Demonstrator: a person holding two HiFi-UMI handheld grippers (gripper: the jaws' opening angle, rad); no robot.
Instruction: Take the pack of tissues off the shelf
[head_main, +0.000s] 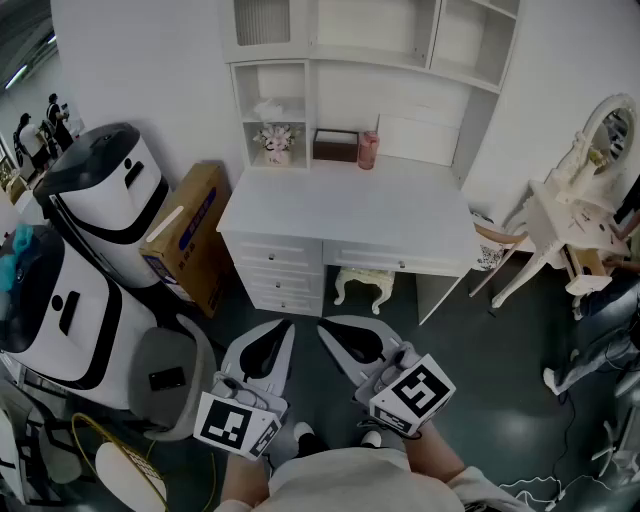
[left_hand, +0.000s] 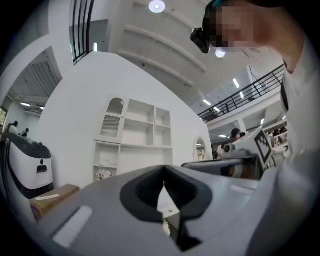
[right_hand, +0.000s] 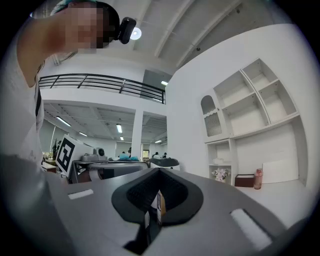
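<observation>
While far from the tissue pack (head_main: 268, 109), left gripper (head_main: 283, 327) and right gripper (head_main: 327, 329) closed, empty.

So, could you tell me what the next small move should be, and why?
I'd probably bring the right gripper up and forward toward the pack of tissues in the left shelf cubby, above the flowers. It and the left gripper sit low by the body, jaws together, well short of the desk.

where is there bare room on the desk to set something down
The desk top is bare from its front edge nearly to the back. Crowded along the back: flowers at left, then box and bottle.
</observation>
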